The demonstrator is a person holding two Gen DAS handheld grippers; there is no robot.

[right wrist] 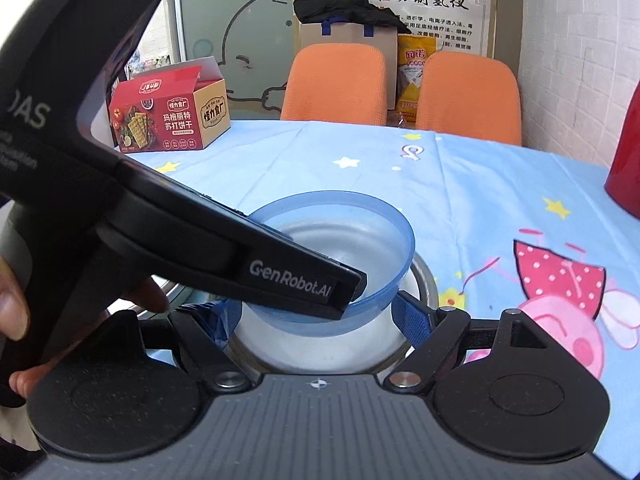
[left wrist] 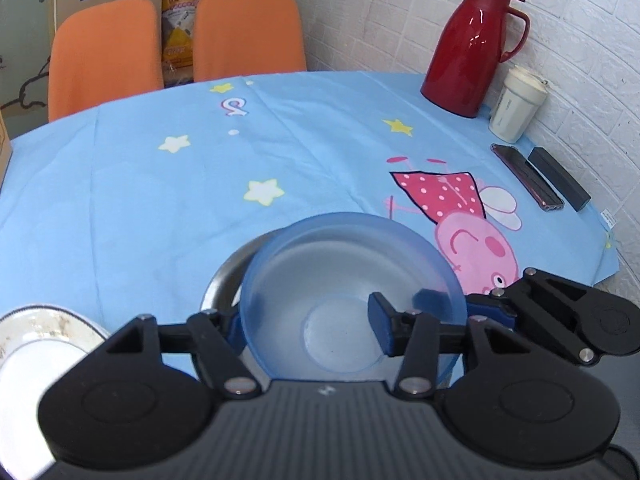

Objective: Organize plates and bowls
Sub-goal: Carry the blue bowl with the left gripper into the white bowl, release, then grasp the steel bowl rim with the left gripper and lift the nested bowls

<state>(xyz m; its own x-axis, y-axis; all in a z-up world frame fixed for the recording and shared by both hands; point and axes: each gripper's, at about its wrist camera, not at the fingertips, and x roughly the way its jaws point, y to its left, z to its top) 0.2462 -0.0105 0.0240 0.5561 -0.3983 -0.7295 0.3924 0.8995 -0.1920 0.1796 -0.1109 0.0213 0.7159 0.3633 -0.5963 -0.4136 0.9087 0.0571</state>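
Note:
A translucent blue bowl (left wrist: 348, 280) is tilted over a steel bowl (left wrist: 224, 280) on the blue tablecloth. My left gripper (left wrist: 308, 324) is open around it, one finger inside the blue bowl and the other outside its left wall. In the right wrist view the blue bowl (right wrist: 360, 232) sits partly inside the steel bowl (right wrist: 424, 276), with the left gripper's body across it. My right gripper (right wrist: 320, 320) is open, its blue-padded fingers (right wrist: 412, 320) on either side of the steel bowl. A white plate (left wrist: 36, 344) lies at the lower left.
A red thermos jug (left wrist: 472, 48), a white cup (left wrist: 516, 108), a phone (left wrist: 528, 176) and a black box (left wrist: 560, 178) stand along the right wall side. A cracker box (right wrist: 172, 112) sits at the far left. Two orange chairs (right wrist: 336, 80) stand behind the table.

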